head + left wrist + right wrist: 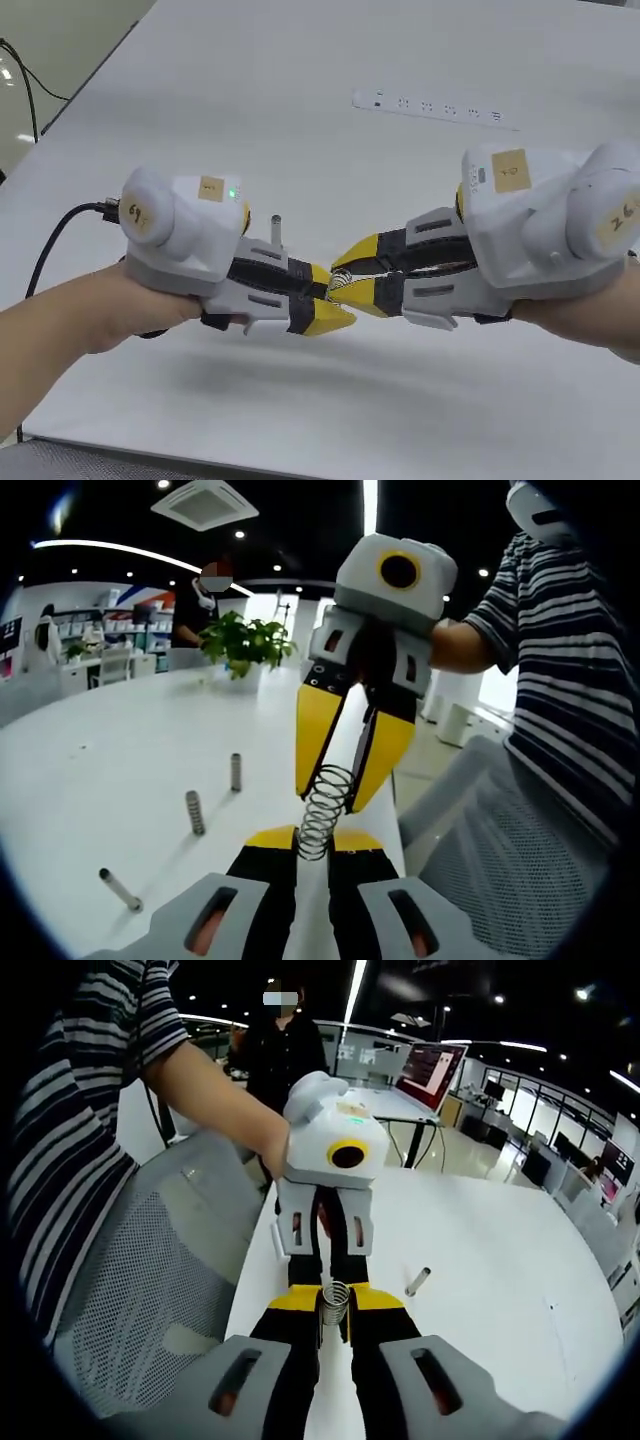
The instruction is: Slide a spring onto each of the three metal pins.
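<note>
Your silver coil spring (324, 812) is off the desk (120, 750), pinched at each end by fingers (318, 730). One grey pin (236, 772) stands upright, a ribbed pin (194, 812) stands beside it, and a third pin (120, 889) lies flat.

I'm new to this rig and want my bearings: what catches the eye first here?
The left gripper and right gripper meet nose to nose over the white workbench, a coil spring between their yellow tips. Beyond, in the left gripper view, three pins: a bare pin upright, a ribbed pin that seems to wear a spring, a third pin lying flat.
</note>
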`<state>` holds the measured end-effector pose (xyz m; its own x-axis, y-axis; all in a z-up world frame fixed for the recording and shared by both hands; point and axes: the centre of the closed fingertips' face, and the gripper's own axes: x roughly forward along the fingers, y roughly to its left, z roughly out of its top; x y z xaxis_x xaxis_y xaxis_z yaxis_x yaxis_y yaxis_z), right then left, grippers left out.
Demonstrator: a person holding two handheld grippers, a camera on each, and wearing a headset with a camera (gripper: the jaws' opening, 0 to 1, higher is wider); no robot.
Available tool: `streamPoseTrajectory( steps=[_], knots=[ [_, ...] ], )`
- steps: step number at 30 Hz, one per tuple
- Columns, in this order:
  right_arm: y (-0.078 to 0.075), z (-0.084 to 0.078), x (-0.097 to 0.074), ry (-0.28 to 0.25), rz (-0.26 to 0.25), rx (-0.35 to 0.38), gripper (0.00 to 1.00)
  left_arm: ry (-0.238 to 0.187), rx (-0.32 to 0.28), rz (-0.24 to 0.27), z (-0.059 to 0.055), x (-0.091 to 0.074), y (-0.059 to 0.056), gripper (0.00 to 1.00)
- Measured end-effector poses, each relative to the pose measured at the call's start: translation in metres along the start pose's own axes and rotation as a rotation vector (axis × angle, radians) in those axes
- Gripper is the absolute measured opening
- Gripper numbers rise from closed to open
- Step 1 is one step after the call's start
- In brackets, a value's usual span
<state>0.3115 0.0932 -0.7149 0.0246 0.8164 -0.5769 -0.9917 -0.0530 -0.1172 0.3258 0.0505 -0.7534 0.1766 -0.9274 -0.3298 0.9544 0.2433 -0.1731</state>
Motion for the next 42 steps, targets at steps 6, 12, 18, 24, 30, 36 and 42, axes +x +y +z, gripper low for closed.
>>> streamPoseTrajectory(
  steps=[6,12,18,24,30,36,42],
  knots=[
    [0.0,0.001,0.001,-0.01,-0.012,0.015,0.08,0.003,0.001,0.005,-0.001,0.0,0.001,0.03],
    [-0.001,0.002,0.001,0.003,-0.016,0.026,0.07,0.005,0.005,0.017,-0.001,0.0,0.001,0.03],
    [-0.002,0.001,0.002,0.025,-0.016,0.018,0.07,0.005,-0.009,0.034,-0.001,-0.001,0.004,0.04],
    [-0.003,0.002,0.002,0.024,-0.018,0.011,0.07,-0.007,-0.011,0.047,0.002,-0.002,0.006,0.05],
    [-0.005,-0.001,0.004,0.033,-0.027,0.013,0.07,-0.009,-0.018,0.067,0.002,-0.005,0.009,0.1],
    [-0.008,-0.004,0.004,0.036,-0.036,0.036,0.08,-0.002,-0.022,0.09,0.0,-0.011,0.012,0.14],
    [-0.009,-0.006,0.006,0.037,-0.034,0.101,0.08,-0.006,-0.029,0.111,-0.001,-0.021,0.014,0.15]
  ],
)
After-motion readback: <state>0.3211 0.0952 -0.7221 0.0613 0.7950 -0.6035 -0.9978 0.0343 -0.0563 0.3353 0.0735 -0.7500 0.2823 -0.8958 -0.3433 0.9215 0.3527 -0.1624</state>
